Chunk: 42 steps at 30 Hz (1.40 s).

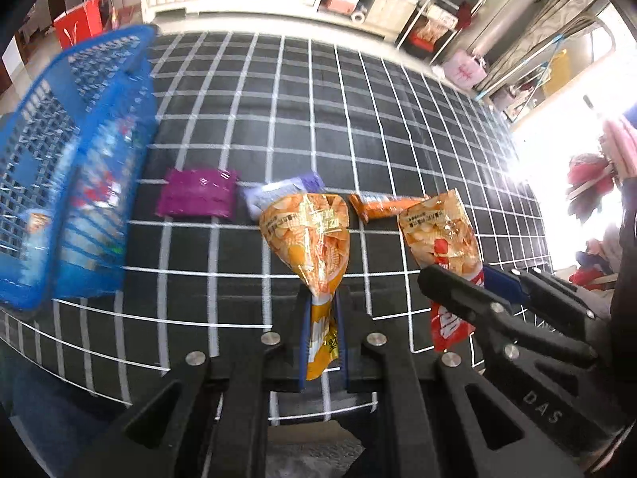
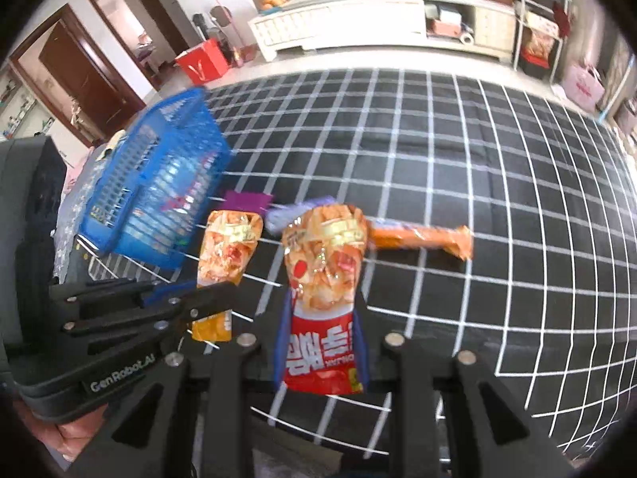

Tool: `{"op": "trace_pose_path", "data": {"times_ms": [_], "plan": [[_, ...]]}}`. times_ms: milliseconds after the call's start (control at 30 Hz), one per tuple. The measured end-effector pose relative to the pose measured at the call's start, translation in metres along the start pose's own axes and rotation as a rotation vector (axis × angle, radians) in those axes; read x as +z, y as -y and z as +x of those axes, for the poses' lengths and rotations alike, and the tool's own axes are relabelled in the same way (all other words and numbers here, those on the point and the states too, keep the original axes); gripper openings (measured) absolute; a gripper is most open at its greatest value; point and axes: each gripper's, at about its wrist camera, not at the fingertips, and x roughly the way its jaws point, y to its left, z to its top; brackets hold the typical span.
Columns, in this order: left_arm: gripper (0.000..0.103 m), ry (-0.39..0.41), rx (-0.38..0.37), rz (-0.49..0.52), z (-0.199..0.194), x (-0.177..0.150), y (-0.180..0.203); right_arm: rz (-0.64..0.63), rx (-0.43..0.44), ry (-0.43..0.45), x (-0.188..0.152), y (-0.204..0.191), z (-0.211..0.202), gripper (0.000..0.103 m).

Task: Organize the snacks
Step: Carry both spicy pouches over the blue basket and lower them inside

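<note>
Underneath, black white-gridded tablecloth (image 2: 458, 167); behind, white cabinet (image 2: 338, 24).

And here's the bench (image 2: 458, 151), draped in a black cloth with a white grid running right across it. Far left, a blue basket (image 2: 159, 183) sits on the cloth near the edge, packets showing through its slatted wall. Just right of the basket lies a flat purple packet (image 1: 197, 198). Next along, a pale lilac packet (image 1: 278, 193), and right of that an orange bar (image 2: 422, 239) lying lengthways. The whole right and far stretch of cloth is bare grid.
</note>
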Motion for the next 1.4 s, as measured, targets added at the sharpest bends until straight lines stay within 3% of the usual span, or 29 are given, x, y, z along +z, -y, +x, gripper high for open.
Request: {"op": "trace_pose_path", "data": {"times_ms": [300, 700, 1100, 1300, 1400], "plan": [[0.01, 0.089, 0.001, -0.015, -0.075, -0.004, -0.08, -0.067, 0.03, 0.032, 0.026, -0.071, -0.004, 0.032], [0.01, 0.125, 0.036, -0.031, -0.123, 0.001, -0.17, -0.145, 0.067, 0.034, 0.052, -0.146, 0.018, 0.032], [0.011, 0.116, 0.048, -0.035, -0.126, 0.032, -0.22, -0.229, 0.069, 0.027, 0.094, -0.193, 0.044, 0.032], [0.011, 0.113, 0.08, 0.0, -0.117, 0.058, -0.228, -0.258, 0.077, 0.013, 0.114, -0.205, 0.067, 0.032], [0.011, 0.116, 0.135, 0.041, -0.108, 0.069, -0.225, -0.263, 0.082, 0.005, 0.121, -0.206, 0.079, 0.032]]}}
